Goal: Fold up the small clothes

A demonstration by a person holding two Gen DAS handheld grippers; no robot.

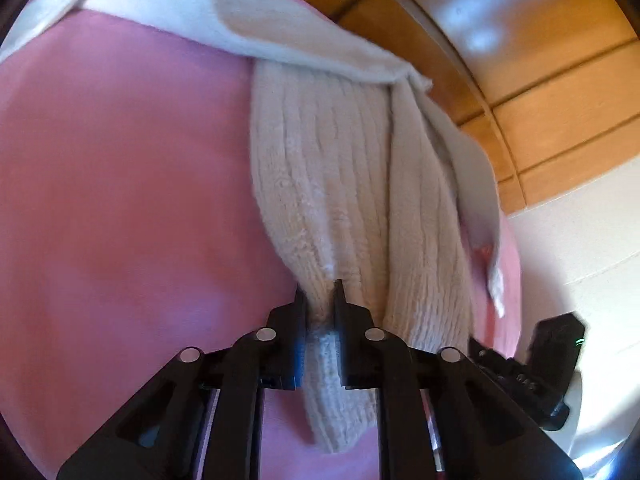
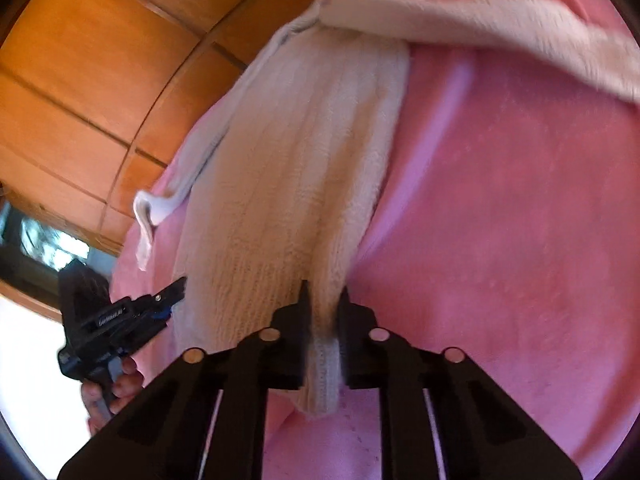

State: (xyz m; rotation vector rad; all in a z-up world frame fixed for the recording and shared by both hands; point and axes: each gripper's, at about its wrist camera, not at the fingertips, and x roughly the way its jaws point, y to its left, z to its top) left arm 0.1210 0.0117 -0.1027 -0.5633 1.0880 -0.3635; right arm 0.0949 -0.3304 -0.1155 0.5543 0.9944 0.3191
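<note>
Left wrist view: the left tool (image 1: 320,300) has its two black fingers drawn close, pinching a bunched fold of the cream ribbed knit garment (image 1: 332,184) between them. The knit hangs taut from the pinch and runs away toward the top of the view, where a smoother off-white part of the same garment lies in a broad band across the pink fleece blanket (image 1: 120,184). A short tail of knit drops behind the fingertips toward the camera. The blanket fills the left and middle of the view under the garment. Beyond its far edge is an orange-brown wood-panelled surface (image 1: 560,92), with a pale wall (image 1: 580,248) at lower right. At the right edge, part of the other black tool shows; its fingertips are not visible here.

Right wrist view: the right tool (image 2: 323,300) likewise has its fingers pressed in on a gathered fold of the cream knit, with a narrow ribbed strip caught between them and hanging down behind the tips. The garment rises from the pinch to the top of the view, and a blurred off-white band of it sweeps to the upper right over the pink blanket. A thin pale edge of the cloth trails down the garment's left side. At lower left the left tool appears from the side, touching the knit's left edge, with the person's hand (image 2: 120,392) gripping its handle.
</note>
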